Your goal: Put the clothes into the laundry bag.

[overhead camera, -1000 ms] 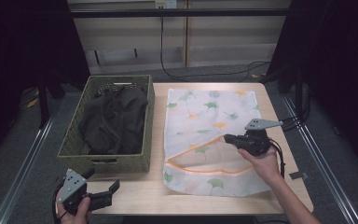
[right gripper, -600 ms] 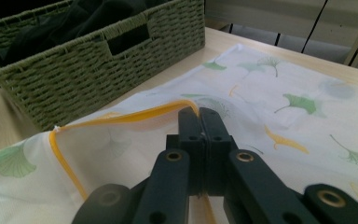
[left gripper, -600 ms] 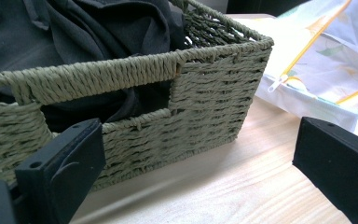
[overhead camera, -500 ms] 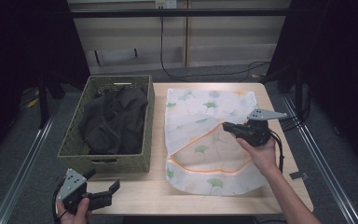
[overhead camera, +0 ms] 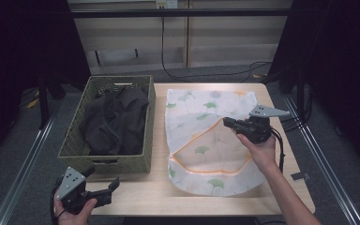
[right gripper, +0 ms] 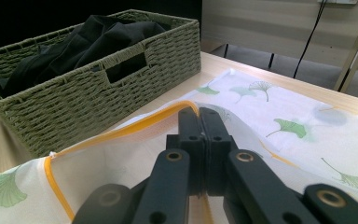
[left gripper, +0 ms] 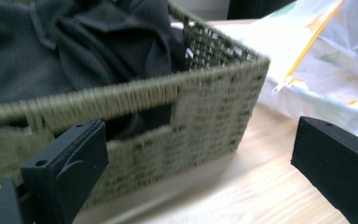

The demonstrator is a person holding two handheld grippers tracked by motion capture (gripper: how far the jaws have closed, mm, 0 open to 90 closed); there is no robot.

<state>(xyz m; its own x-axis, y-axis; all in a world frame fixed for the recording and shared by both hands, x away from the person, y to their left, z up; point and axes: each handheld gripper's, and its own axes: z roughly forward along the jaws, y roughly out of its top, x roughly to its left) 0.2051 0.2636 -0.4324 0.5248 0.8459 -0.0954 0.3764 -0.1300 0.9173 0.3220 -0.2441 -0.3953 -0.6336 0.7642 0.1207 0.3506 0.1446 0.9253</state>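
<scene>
A white mesh laundry bag (overhead camera: 206, 105) with green leaf prints and an orange zipper edge lies on the wooden table (overhead camera: 159, 197). My right gripper (overhead camera: 226, 122) is shut on the upper orange edge of the bag's mouth and holds that layer up off the table, so the mouth gapes. In the right gripper view the jaws (right gripper: 199, 114) meet on the orange edge, with the bag (right gripper: 284, 116) spread beyond. My left gripper (overhead camera: 112, 190) stands open at the table's front left, just before the woven basket (overhead camera: 147, 122); nothing is between its jaws (left gripper: 200, 135).
The green woven basket (left gripper: 205, 116) holds dark clothes (overhead camera: 115, 119) and stands left of the bag. A zipper pull (left gripper: 279, 85) hangs at the bag's near corner. Metal rails run along both sides of the table, with cables on the floor behind.
My right gripper has risen and moved away with the bag's orange edge, so the mouth gapes wider. The left gripper has stayed in place.
</scene>
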